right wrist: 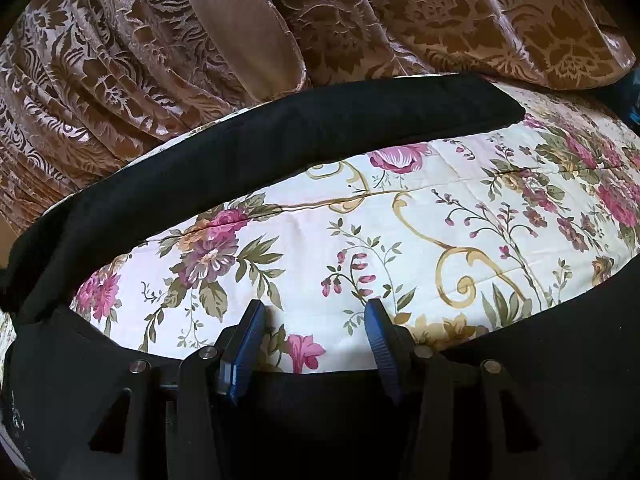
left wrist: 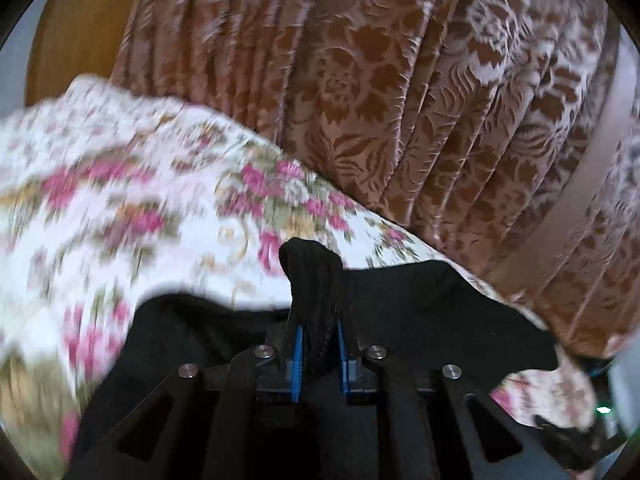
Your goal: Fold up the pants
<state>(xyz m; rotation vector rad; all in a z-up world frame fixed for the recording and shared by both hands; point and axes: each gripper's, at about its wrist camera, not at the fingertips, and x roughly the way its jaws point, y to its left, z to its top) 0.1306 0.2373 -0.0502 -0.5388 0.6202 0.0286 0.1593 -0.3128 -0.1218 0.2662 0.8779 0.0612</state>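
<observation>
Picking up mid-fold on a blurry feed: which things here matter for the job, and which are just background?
For the job:
black pants
left gripper, shut on a bunched pants edge
right gripper, open, holding nothing

Background:
flowered bedspread
brown patterned curtain

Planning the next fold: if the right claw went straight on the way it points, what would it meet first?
Probably the floral bedspread just beyond the open right claw; nothing sits between its fingers. The black pants leg lies farther back.

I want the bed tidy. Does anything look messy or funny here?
Nothing is broken or spilled. The black pants lie unfolded across the floral bedspread, and the left gripper pinches a bunched bit of them.
</observation>
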